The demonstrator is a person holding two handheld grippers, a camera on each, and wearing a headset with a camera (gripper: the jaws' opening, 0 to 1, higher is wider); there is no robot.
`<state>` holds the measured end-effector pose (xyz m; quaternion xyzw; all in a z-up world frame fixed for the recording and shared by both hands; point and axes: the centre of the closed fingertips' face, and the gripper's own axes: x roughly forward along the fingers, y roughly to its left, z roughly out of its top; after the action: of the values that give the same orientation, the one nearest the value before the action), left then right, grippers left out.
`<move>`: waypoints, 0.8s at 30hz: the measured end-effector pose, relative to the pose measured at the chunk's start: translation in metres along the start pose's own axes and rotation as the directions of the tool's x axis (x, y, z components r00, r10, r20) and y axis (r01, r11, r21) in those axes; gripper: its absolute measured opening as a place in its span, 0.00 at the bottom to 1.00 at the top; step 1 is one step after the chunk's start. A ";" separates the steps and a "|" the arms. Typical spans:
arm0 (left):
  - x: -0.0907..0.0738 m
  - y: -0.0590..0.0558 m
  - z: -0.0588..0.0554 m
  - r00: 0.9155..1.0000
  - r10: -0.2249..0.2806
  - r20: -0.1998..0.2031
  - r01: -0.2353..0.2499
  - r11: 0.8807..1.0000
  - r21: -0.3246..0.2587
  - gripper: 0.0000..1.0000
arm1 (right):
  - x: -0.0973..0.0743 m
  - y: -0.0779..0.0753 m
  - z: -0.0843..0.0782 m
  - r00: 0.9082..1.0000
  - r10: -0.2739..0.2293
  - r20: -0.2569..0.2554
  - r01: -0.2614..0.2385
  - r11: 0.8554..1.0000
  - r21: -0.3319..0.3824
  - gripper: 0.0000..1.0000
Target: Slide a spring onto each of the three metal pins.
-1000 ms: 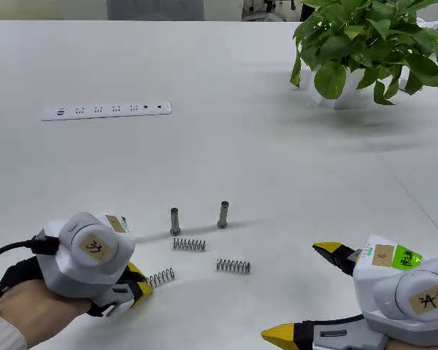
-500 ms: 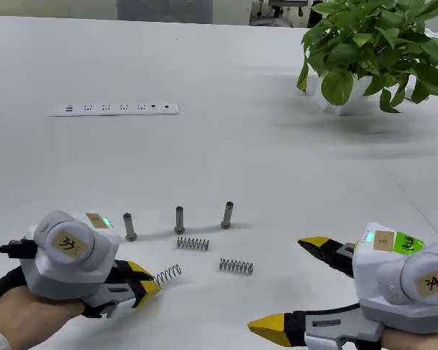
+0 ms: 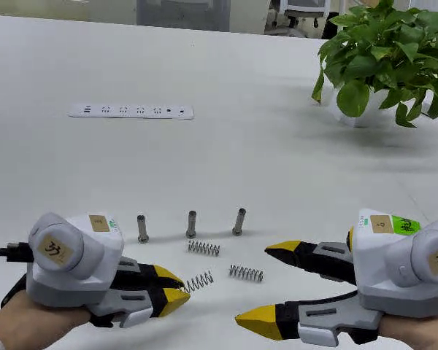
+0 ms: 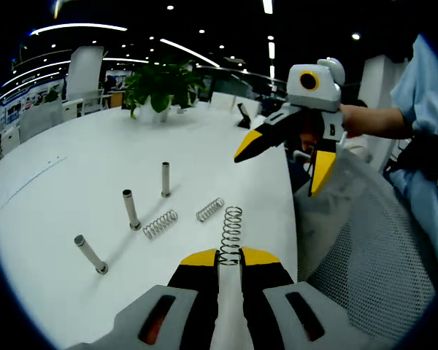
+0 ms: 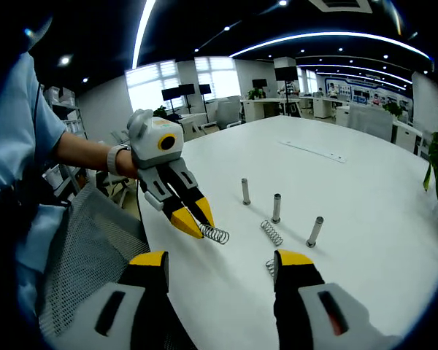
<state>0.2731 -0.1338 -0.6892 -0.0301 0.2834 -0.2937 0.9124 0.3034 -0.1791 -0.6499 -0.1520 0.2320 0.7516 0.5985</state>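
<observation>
Three metal pins stand upright in a row on the white table: left pin [image 3: 142,228], middle pin [image 3: 191,224], right pin [image 3: 239,221]. Two springs lie loose in front of them, one [image 3: 204,248] near the middle pin and one [image 3: 246,273] further right. My left gripper [image 3: 174,290] is shut on a third spring [image 3: 198,281], which sticks out past its tips [image 4: 231,232]. My right gripper [image 3: 266,286] is open, its jaws wide on either side of the loose right spring's near end [image 5: 270,267]. In the right gripper view the pins [image 5: 277,208] stand beyond the held spring [image 5: 215,233].
A white power strip [image 3: 131,111] lies far back on the left. A potted green plant [image 3: 394,58] stands at the back right. A mesh chair [image 4: 365,248] sits by the table's near edge. The table [image 3: 277,160] is bare between the pins and the strip.
The left gripper has swung its tips right with the spring, uncovering the left pin. The right gripper has moved left toward the loose springs. The head camera has shifted.
</observation>
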 end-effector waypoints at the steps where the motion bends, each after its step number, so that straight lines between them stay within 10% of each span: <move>1: 0.000 -0.003 0.002 1.000 -0.013 0.006 0.013 1.000 0.006 0.10 | 0.002 0.000 0.000 1.000 0.008 0.001 -0.008 1.000 0.006 0.56; 8: -0.001 -0.017 0.021 0.995 -0.083 0.052 0.080 0.995 0.061 0.10 | 0.009 0.004 0.003 0.997 0.081 0.002 -0.081 0.996 0.034 0.31; 24: -0.003 -0.035 0.023 0.981 -0.193 0.036 0.188 0.975 0.121 0.10 | 0.014 0.019 -0.001 0.982 0.186 -0.036 -0.183 0.980 0.076 0.15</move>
<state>0.2651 -0.1635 -0.6607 -0.0104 0.2399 -0.3951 0.8867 0.2815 -0.1715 -0.6543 -0.1239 0.2849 0.7915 0.5263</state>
